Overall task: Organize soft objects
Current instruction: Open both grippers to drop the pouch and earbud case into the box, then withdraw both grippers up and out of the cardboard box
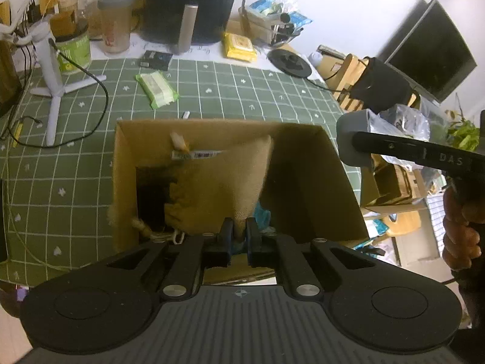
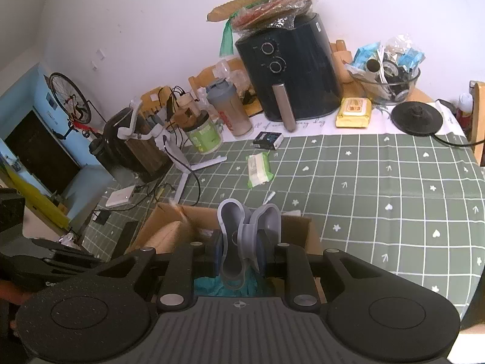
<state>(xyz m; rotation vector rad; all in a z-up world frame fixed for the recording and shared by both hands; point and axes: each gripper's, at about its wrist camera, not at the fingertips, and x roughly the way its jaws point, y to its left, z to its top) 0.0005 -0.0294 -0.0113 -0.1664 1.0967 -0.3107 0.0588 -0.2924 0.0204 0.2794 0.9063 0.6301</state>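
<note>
Two grippers work over one cardboard box [image 1: 312, 182] on the green checked tablecloth [image 1: 230, 91]. Left gripper [image 1: 239, 230]: jaws nearly closed, pinching a fold of the tan plush cloth [image 1: 224, 182]. The cloth hangs straight ahead of the fingers and mostly inside the box, its long axis running from the jaws toward the far wall, where a white label [image 1: 197, 153] shows on it. Left gripper sits directly over the box mouth and is the nearer one to the drop point.

Right gripper [image 2: 241, 251]: partly closed on a grey soft silicone piece [image 2: 239, 236], folded double between the pads, upper lobes sticking up above the fingers. It hangs beside the right wall of the box, seen in the left wrist view as a grey lump at the box's right edge.

Box contents: something teal [image 1: 262, 215] under the cloth, a dark item at left; neither identifiable, view too dim.

Judgement: release of the cloth turns on it clearing the near rim; the box walls are the only obstruction. Green wipes pack [image 1: 156, 89], white tripod stand [image 1: 51, 91] and black air fryer [image 2: 291, 66] stand well apart, behind the box.
</note>
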